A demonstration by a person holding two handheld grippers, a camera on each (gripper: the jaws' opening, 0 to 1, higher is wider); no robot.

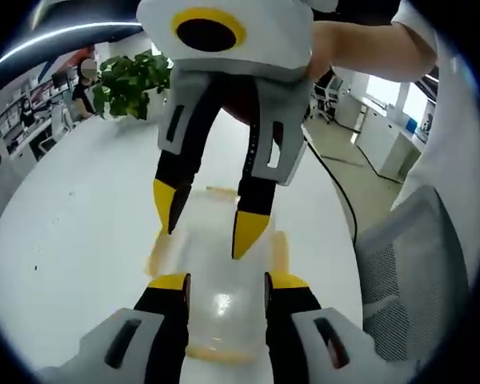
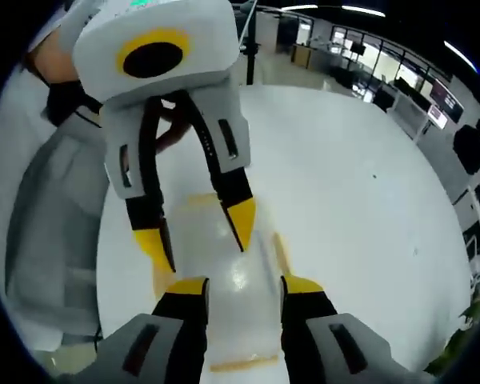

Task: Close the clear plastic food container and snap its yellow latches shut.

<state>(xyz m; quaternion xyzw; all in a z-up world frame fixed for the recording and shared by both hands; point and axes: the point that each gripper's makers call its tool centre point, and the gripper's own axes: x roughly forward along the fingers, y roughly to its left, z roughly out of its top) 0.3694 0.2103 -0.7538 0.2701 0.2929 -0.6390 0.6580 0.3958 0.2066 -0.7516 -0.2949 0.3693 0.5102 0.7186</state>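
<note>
Clear container [image 1: 220, 296] on white table [image 1: 72, 240], beneath both grippers' parted, empty fingers [image 1: 170, 286].

Opposed close views, shared container [image 1: 220, 296]

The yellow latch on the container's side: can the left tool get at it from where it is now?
Probably yes. The left tool hangs open just above the container, the latch lies bare beside it, and the right tool hangs over the middle.
</note>
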